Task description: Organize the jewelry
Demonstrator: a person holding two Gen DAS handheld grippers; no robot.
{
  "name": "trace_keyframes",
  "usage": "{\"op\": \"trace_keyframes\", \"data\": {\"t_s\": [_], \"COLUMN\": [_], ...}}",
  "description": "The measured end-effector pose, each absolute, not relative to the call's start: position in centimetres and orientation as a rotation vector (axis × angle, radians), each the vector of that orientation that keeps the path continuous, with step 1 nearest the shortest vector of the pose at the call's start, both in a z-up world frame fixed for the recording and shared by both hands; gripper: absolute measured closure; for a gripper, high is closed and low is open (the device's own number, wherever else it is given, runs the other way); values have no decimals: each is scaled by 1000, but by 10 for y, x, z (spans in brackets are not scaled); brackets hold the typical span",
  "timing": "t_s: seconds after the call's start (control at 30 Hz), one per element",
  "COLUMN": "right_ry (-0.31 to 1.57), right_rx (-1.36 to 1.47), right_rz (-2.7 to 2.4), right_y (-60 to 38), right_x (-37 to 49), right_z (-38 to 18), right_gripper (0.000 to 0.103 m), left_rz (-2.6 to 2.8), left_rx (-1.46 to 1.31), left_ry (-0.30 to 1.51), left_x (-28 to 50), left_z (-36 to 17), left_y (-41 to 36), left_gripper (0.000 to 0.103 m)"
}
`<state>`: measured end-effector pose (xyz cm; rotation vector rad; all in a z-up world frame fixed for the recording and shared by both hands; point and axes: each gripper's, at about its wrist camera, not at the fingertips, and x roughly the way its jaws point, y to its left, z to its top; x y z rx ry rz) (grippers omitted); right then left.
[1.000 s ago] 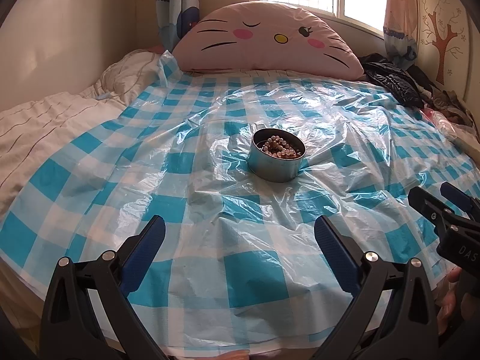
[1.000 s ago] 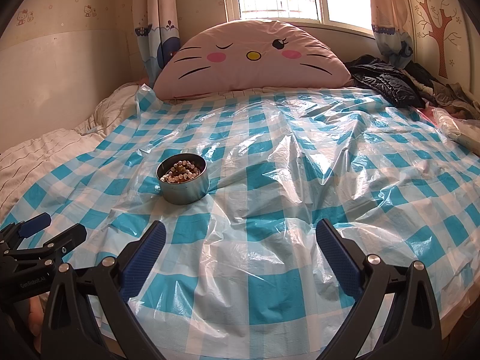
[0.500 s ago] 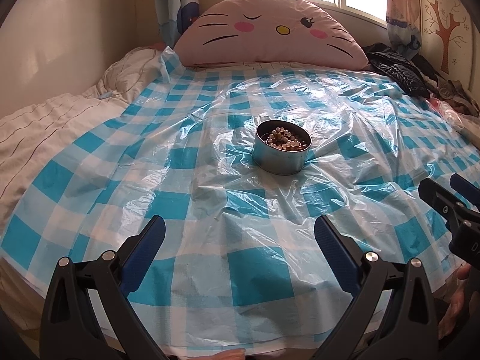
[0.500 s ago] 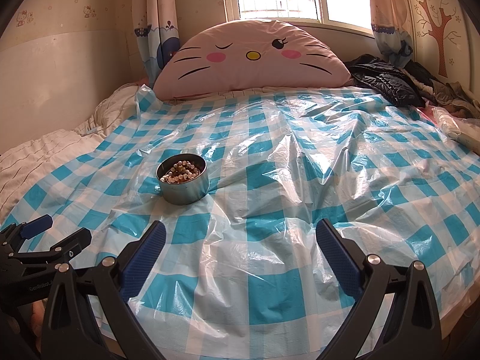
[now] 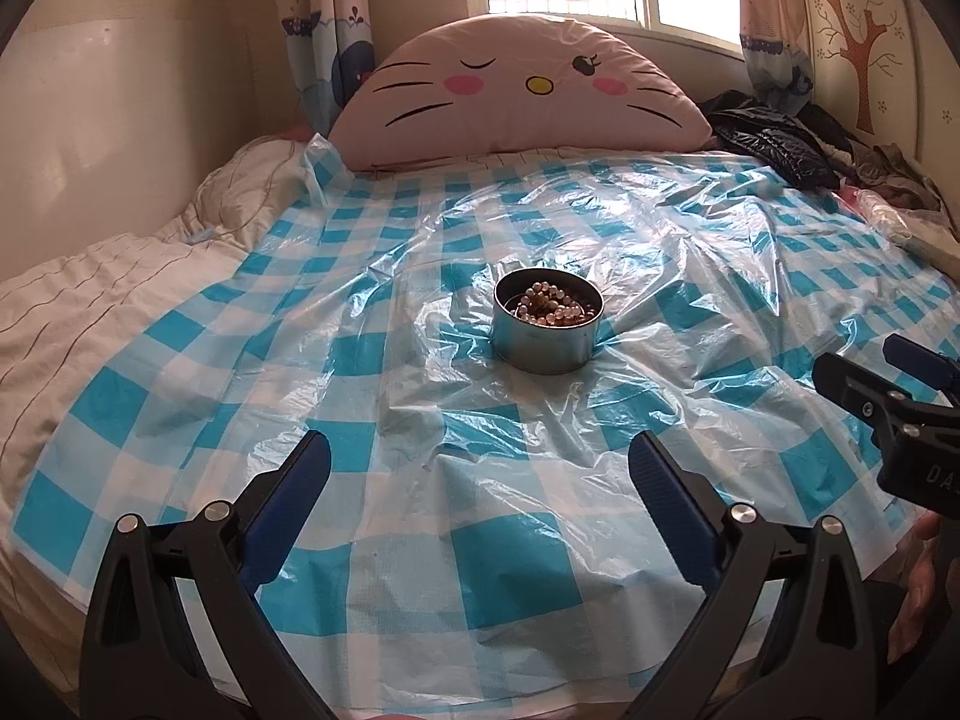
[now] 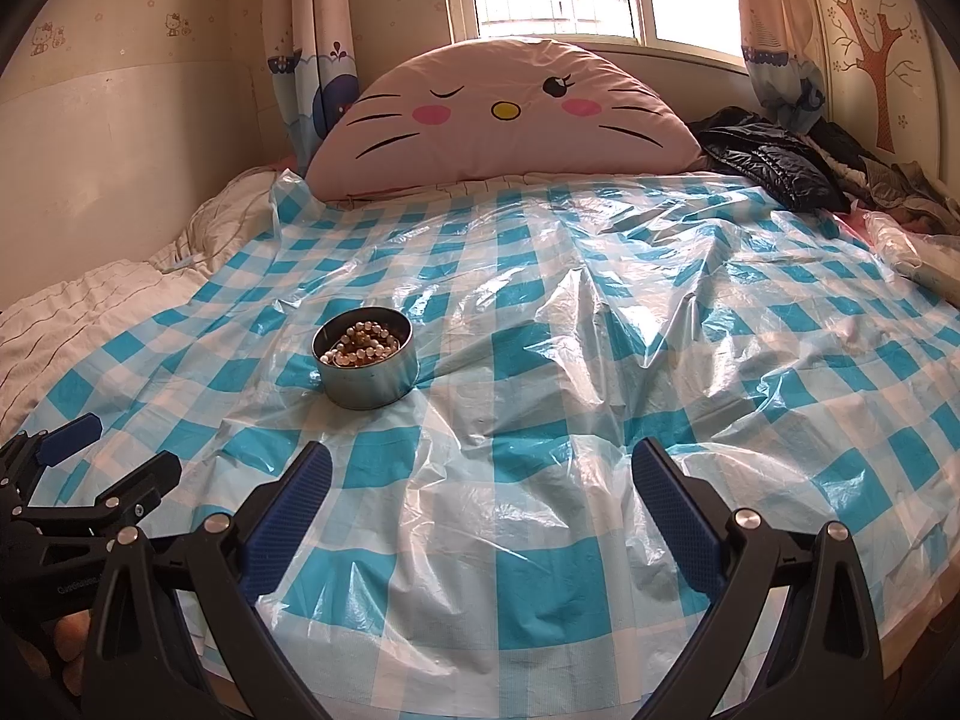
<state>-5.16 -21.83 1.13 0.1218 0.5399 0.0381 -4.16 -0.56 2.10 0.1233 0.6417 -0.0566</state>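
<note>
Left wrist view, going left to right: a rumpled cream quilt [image 5: 90, 300] lies at 9 o'clock, then a blue-and-white checked plastic sheet [image 5: 420, 552] covers the bed, and a round metal tin [image 5: 546, 339] sits just above centre, at about 12 o'clock from the left tongs [image 5: 480, 468]. A heap of beads [image 5: 552, 307], pearly and brownish, fills the tin to near its rim. The left tongs gape wide with nothing between them, well short of the tin. At 3 o'clock the right tongs [image 5: 864, 372] show from the side.

Right wrist view, same order: the left tongs [image 6: 102, 456] at 8 o'clock, the tin [image 6: 365, 366] at about 10 o'clock, and the right tongs [image 6: 480, 474] spread wide and empty over bare sheet. At 12 o'clock a pink cat-face cushion [image 6: 510, 120] leans under the window, with dark clothes [image 6: 774, 168] at 2 o'clock.

The tin looks stiff, light and smooth-walled, so it could slide or tip on the crinkled, slippery sheet and soft bed; gripping across its wall near the rim seems safest. The beads look strung, limp and rolling, likely to slip out of a loose pinch, so a single loop lifted from the top of the heap would give the best hold
</note>
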Motion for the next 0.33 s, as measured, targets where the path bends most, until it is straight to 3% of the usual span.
{"op": "trace_keyframes", "data": {"t_s": [0.33], "right_ry": [541], "right_rx": [120], "right_rz": [38], "right_y": [-219], "right_x": [-51], "right_z": [11], "right_gripper": [7], "left_rz": [-23], "left_rx": [156], "left_ry": [676], "left_x": [-39], "left_z": [16], "left_y": [-10], "left_gripper": [7]}}
